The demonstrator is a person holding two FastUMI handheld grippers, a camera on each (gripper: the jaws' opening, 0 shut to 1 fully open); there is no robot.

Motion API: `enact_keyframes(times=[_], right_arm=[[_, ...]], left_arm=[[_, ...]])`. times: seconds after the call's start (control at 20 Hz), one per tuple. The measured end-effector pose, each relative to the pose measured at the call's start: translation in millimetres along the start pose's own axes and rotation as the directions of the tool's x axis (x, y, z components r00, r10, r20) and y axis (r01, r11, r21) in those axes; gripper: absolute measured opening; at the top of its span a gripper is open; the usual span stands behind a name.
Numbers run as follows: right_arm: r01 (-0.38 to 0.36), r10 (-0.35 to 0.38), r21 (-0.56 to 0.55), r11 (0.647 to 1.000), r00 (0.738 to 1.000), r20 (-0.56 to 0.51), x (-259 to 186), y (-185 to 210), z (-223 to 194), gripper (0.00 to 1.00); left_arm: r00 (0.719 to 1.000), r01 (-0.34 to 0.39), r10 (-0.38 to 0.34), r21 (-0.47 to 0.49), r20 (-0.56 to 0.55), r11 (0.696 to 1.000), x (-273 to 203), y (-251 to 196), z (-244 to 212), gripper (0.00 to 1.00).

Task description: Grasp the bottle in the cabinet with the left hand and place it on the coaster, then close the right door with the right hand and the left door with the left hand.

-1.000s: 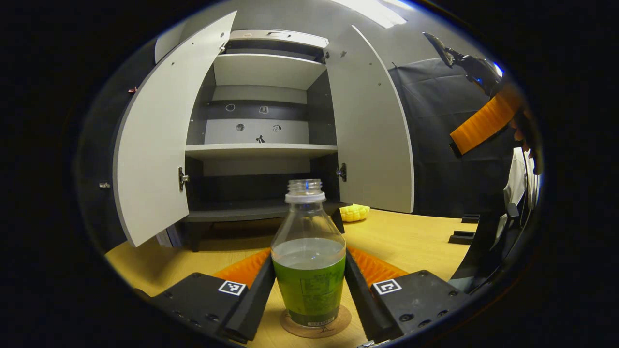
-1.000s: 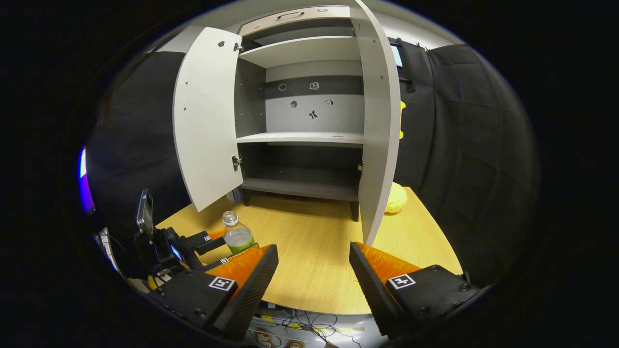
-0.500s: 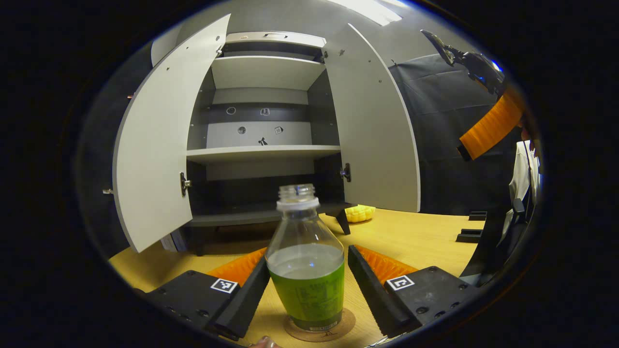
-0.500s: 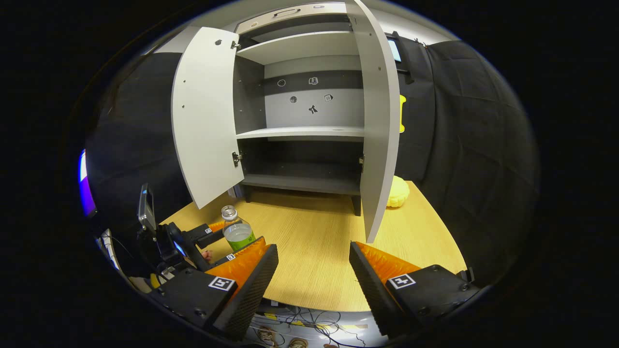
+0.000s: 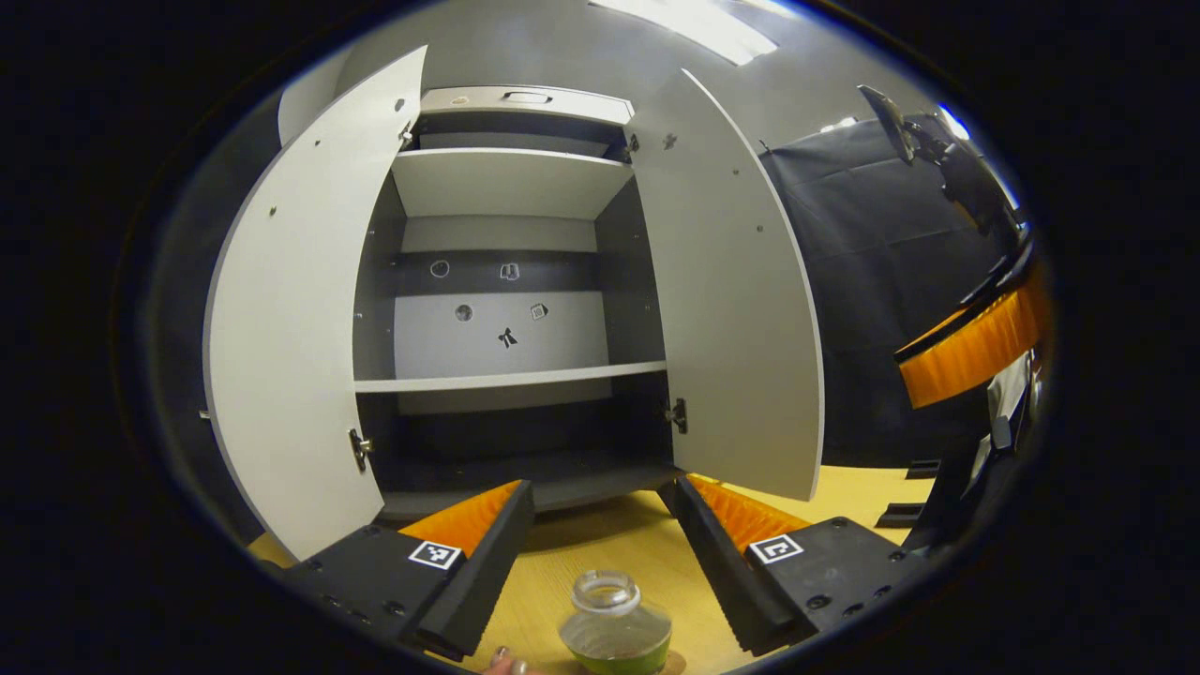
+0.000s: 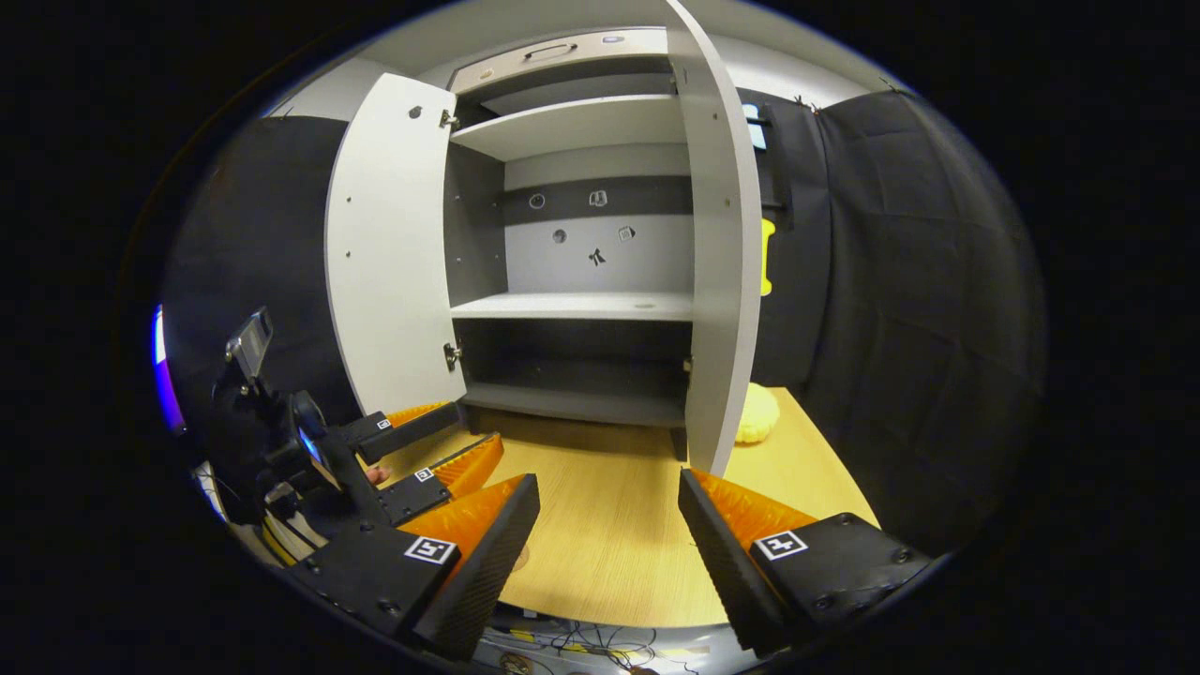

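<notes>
Our left tongs (image 5: 595, 506), wide and empty, have lifted off the bottle (image 5: 614, 628), which stands on the bench (image 6: 609, 525) below them, so next our right tongs (image 6: 607, 506), also wide, must close the right door (image 6: 717, 244).

You face a pale wooden table (image 6: 609, 553) whose grain runs away from you toward a black cloth wall (image 6: 900, 281). Behind it, above the cloth, you see a grey wall (image 5: 525, 47) and a bright ceiling light (image 5: 703, 21). Below the table's near edge, loose cables (image 6: 586, 640) lie tangled on the floor.
</notes>
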State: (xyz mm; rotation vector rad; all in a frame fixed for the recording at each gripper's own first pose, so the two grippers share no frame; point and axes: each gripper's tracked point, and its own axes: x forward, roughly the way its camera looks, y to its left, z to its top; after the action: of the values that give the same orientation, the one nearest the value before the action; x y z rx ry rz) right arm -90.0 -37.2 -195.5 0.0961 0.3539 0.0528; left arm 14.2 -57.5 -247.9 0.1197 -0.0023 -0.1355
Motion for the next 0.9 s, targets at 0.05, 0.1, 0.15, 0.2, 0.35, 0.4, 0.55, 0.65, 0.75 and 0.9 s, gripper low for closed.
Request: enact_keyframes(times=[0.05, 0.1, 0.15, 0.2, 0.35, 0.4, 0.55, 0.65, 0.75, 0.9], right_arm=[[0.013, -0.013, 0.01, 1.0, 0.999, 0.035, 0, -3, 16, 0.99], [0.036, -0.037, 0.022, 0.999, 0.997, 0.067, 0, -9, 31, 0.99], [0.071, -0.074, 0.035, 0.997, 0.993, 0.095, 0, -19, 46, 0.99], [0.109, -0.114, 0.049, 0.993, 0.987, 0.117, -1, -31, 59, 0.98], [0.218, -0.235, 0.117, 0.969, 0.958, 0.162, -6, -66, 94, 0.98], [0.248, -0.272, 0.141, 0.958, 0.945, 0.183, -7, -77, 105, 0.99], [0.326, -0.361, 0.175, 0.929, 0.903, 0.233, -12, -104, 132, 0.98], [0.365, -0.401, 0.176, 0.914, 0.878, 0.263, -15, -119, 148, 0.98], [0.378, -0.416, 0.18, 0.908, 0.862, 0.288, -10, -125, 162, 0.98], [0.351, -0.403, 0.212, 0.912, 0.861, 0.31, 4, -142, 186, 0.98]], left_arm=[[1.0, 0.007, -0.007, 0.01, 0.012, 1.0, -1, 1, 19, 0.96], [1.0, 0.014, -0.015, 0.023, 0.027, 1.0, -2, 3, 38, 0.96], [0.999, 0.025, -0.026, 0.036, 0.035, 0.999, -4, 4, 56, 0.95], [0.999, 0.033, -0.034, 0.045, 0.032, 0.998, -7, 5, 68, 0.95], [0.996, 0.087, -0.087, 0.027, -0.001, 0.996, -22, 3, 94, 0.95], [0.995, 0.099, -0.099, 0.023, -0.009, 0.995, -28, 6, 100, 0.96], [0.992, 0.116, -0.116, -0.004, -0.044, 0.993, -42, 19, 111, 0.96], [0.992, 0.117, -0.119, -0.036, -0.043, 0.992, -51, 33, 122, 0.96], [0.995, 0.078, -0.079, -0.026, -0.056, 0.997, -59, 56, 131, 0.96], [0.998, -0.014, 0.014, 0.0, -0.055, 1.0, -66, 96, 147, 0.96]])
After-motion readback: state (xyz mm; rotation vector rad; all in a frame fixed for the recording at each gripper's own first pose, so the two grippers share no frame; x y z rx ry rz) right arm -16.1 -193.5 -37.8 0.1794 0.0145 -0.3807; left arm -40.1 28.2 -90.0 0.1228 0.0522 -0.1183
